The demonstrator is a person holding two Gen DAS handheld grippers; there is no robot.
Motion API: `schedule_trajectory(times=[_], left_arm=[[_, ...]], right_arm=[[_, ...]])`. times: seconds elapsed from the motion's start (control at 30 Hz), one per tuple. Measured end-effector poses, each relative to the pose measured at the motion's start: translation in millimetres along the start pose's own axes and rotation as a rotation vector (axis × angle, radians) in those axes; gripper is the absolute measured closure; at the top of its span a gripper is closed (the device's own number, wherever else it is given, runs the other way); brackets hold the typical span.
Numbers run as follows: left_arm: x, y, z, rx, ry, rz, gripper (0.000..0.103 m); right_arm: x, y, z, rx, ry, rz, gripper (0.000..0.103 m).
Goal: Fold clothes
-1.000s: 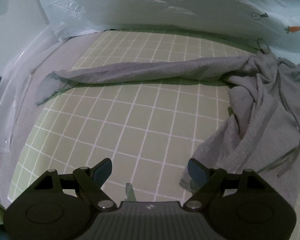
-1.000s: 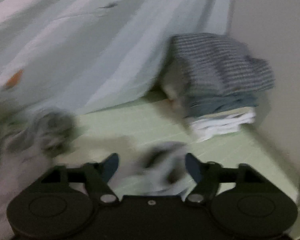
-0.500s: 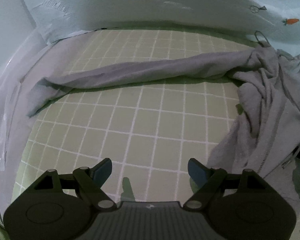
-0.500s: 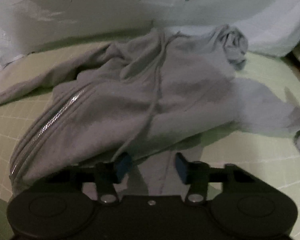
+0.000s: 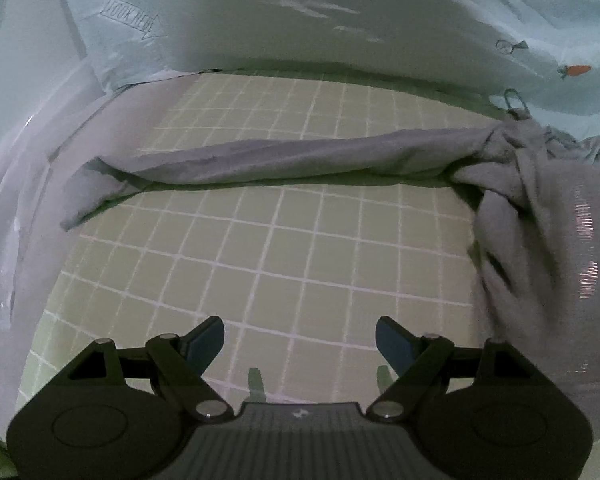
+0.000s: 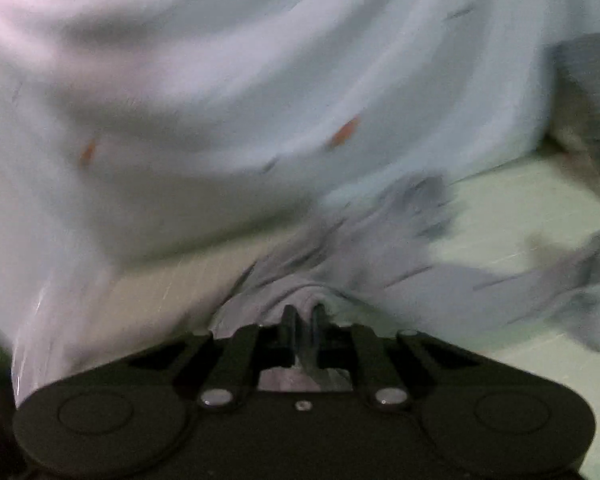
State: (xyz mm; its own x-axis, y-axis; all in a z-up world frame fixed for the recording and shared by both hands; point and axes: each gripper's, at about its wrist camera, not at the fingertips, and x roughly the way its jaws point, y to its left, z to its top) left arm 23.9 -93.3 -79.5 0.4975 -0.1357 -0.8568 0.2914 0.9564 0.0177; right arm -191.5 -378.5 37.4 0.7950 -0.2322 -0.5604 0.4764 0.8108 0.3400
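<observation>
A grey zip hoodie (image 5: 540, 216) lies bunched at the right of the green grid mat (image 5: 284, 248), one long sleeve (image 5: 284, 156) stretched leftward across it. My left gripper (image 5: 300, 338) hovers open over bare mat in front of that sleeve, nothing between its fingers. In the blurred right wrist view, my right gripper (image 6: 303, 320) is closing, its jaws nearly together and pinching a fold of the grey hoodie (image 6: 372, 256), which rises in a peak to the fingertips. The other sleeve (image 6: 560, 280) trails to the right.
A pale blue sheet (image 5: 380, 20) with small carrot prints drapes along the far side of the mat. A stack of folded clothes (image 6: 592, 96) sits at the far right in the right wrist view. Pale cloth (image 5: 28, 184) borders the mat's left edge.
My right gripper swung over the hoodie, shut on its fabric and lifted, pulling the body up on the right. The left gripper stayed open and barely moved.
</observation>
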Motion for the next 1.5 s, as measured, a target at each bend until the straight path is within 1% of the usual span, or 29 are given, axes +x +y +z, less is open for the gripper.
schedule_trajectory(times=[0.07,0.13,0.2,0.23,0.27,0.3,0.33,0.4,0.47,0.53,0.6,0.7,0.8,0.83,0.9,0.97,1.0,1.03,1.07,1.1,1.13,1.17,1.2,1.27,1.3,1.33,1.4,1.47,1.5], left_arm=[[-1,-8,-4,-0.017,0.003,-0.008,0.020],[-1,-17,-8,-0.030,0.016,-0.019,0.020],[-2,-28,-10,-0.026,0.018,-0.023,0.020],[-4,-33,-11,-0.018,0.011,-0.022,0.020],[-7,-40,-11,-0.014,0.001,-0.029,0.020],[-7,-46,-10,-0.015,0.002,-0.043,0.020],[-6,-52,-9,-0.017,0.005,-0.057,0.020],[-5,-66,-7,-0.012,0.009,-0.089,0.020],[-2,-83,-4,0.008,0.005,-0.135,0.020],[0,-101,1,0.033,-0.008,-0.192,0.020],[5,-119,7,0.053,-0.019,-0.248,0.020],[14,-147,16,0.082,-0.036,-0.333,0.019],[27,-171,27,0.094,-0.048,-0.385,0.018],[31,-178,30,0.097,-0.043,-0.403,0.018],[44,-192,34,0.112,-0.006,-0.438,0.019],[55,-204,35,0.136,0.050,-0.438,0.026],[59,-208,35,0.145,0.075,-0.433,0.045],[62,-210,34,0.146,0.090,-0.429,0.069],[62,-211,32,0.142,0.103,-0.427,0.082],[58,-208,31,0.138,0.110,-0.419,0.096],[54,-204,30,0.133,0.116,-0.410,0.097],[49,-201,29,0.129,0.123,-0.401,0.097],[39,-190,31,0.089,0.125,-0.415,0.097],[16,-167,45,0.028,0.094,-0.448,0.097],[4,-156,51,-0.002,0.078,-0.465,0.097],[-5,-149,63,-0.008,0.040,-0.463,0.097],[-11,-146,94,-0.009,-0.065,-0.439,0.097],[11,-150,126,-0.066,-0.126,-0.382,0.094],[22,-152,142,-0.097,-0.155,-0.352,0.082]], right_arm=[[-2,-40,4,0.046,-0.016,-0.167,0.093],[27,-73,-9,-0.062,0.116,-0.363,0.090],[41,-102,-21,-0.044,0.227,-0.412,0.090],[38,-112,-23,0.010,0.231,-0.386,0.086],[33,-119,-23,0.048,0.216,-0.360,0.079],[29,-125,-24,0.086,0.200,-0.333,0.060],[29,-127,-23,0.080,0.194,-0.329,0.052],[35,-132,-20,0.060,0.197,-0.321,0.051],[45,-139,-15,0.065,0.210,-0.285,0.047],[55,-147,-11,0.082,0.213,-0.244,0.035],[67,-157,-9,0.089,0.230,-0.214,0.030],[89,-165,-7,0.068,0.281,-0.164,0.029],[109,-170,-6,0.031,0.328,-0.099,0.026],[115,-170,-6,0.028,0.348,-0.077,0.026],[129,-170,-4,0.028,0.393,-0.031,0.026],[141,-167,-3,0.023,0.447,0.023,0.030],[143,-166,-3,0.008,0.469,0.026,0.039],[146,-165,-2,-0.008,0.490,0.028,0.057],[145,-164,-2,-0.020,0.503,0.038,0.066],[143,-163,-1,-0.032,0.515,0.049,0.085],[136,-163,2,-0.016,0.512,0.073,0.091],[128,-164,5,0.001,0.509,0.099,0.091],[120,-163,10,0.026,0.502,0.127,0.092],[97,-158,27,0.062,0.470,0.208,0.093],[90,-155,37,0.063,0.444,0.233,0.093],[86,-151,48,0.051,0.412,0.247,0.093],[99,-147,74,0.025,0.330,0.250,0.093],[134,-153,95,0.076,0.248,0.223,0.092],[151,-157,105,0.103,0.207,0.209,0.087]])
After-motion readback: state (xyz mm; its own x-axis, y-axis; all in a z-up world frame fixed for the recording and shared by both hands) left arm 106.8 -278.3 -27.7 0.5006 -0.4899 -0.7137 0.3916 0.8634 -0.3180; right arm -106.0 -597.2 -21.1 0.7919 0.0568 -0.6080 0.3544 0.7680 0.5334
